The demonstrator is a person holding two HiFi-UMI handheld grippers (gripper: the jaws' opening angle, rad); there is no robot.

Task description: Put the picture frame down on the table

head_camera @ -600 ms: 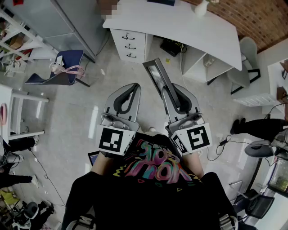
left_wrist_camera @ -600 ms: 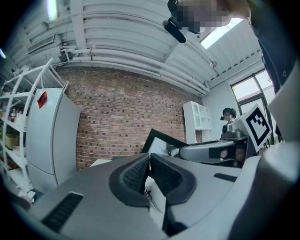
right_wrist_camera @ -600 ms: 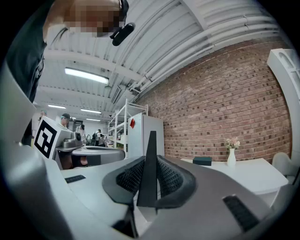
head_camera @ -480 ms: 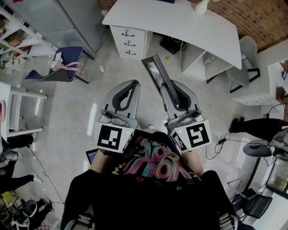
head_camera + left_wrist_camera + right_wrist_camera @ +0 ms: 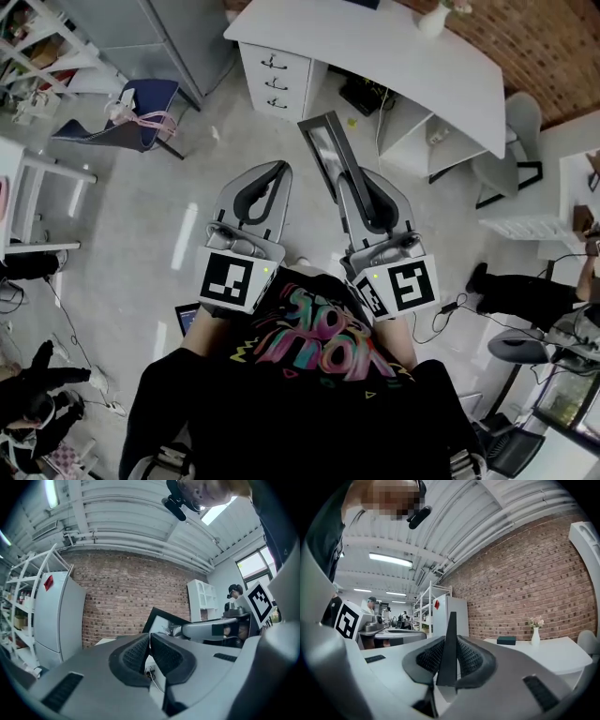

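Note:
The picture frame [image 5: 325,150], black-edged with a pale inside, is held upright over the floor, edge-on between the pads of my right gripper [image 5: 359,180]. In the right gripper view the frame's dark edge [image 5: 450,630] stands straight up with the right gripper [image 5: 449,654] shut on it. My left gripper [image 5: 270,172] hovers beside it, level, jaws shut on nothing. From the left gripper view, the left gripper [image 5: 149,641] shows its pads together and the frame [image 5: 161,620] to its right. The white table [image 5: 394,52] lies ahead, apart from both.
On the table stand a white vase [image 5: 432,19] and a dark box [image 5: 506,641]. A drawer unit [image 5: 275,80] sits under it. A blue chair [image 5: 131,127] is at left, a grey chair [image 5: 514,141] at right. A person [image 5: 520,292] stands at the right. A fridge [image 5: 51,618] stands by the brick wall.
The head view has drifted, so the table and floor sit a little further right. Both grippers keep their pose, and the frame stays clamped in the right one.

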